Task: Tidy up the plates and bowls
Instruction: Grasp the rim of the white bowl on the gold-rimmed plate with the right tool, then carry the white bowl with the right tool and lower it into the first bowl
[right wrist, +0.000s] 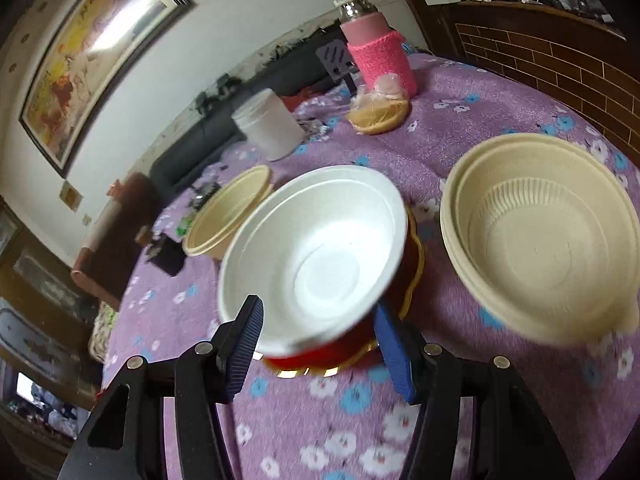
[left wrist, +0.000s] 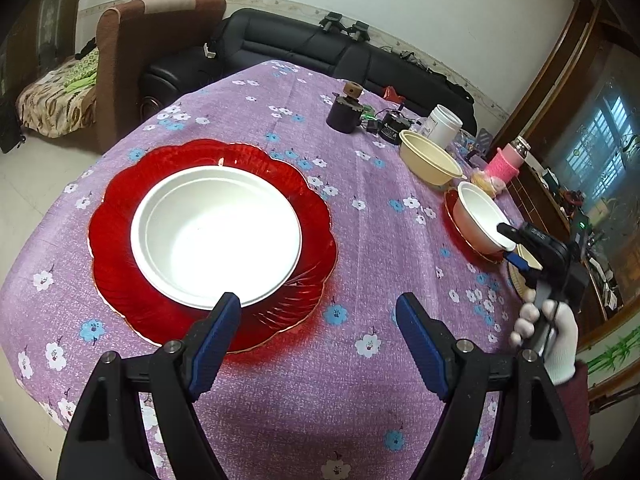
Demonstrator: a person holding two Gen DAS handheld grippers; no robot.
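In the left wrist view a large white bowl sits in a red scalloped plate on the purple flowered tablecloth. My left gripper hangs open just in front of them, its left fingertip over the bowl's near rim. At the far right a gloved hand holds my right gripper at a smaller white bowl on a small red plate. In the right wrist view that white bowl sits on the red plate; the right gripper is open, with the bowl's near side between its fingers.
Stacked cream bowls stand to the right of the white bowl, and another cream bowl behind it. A white jar, a pink-sleeved bottle, bagged food and a dark cup crowd the far side.
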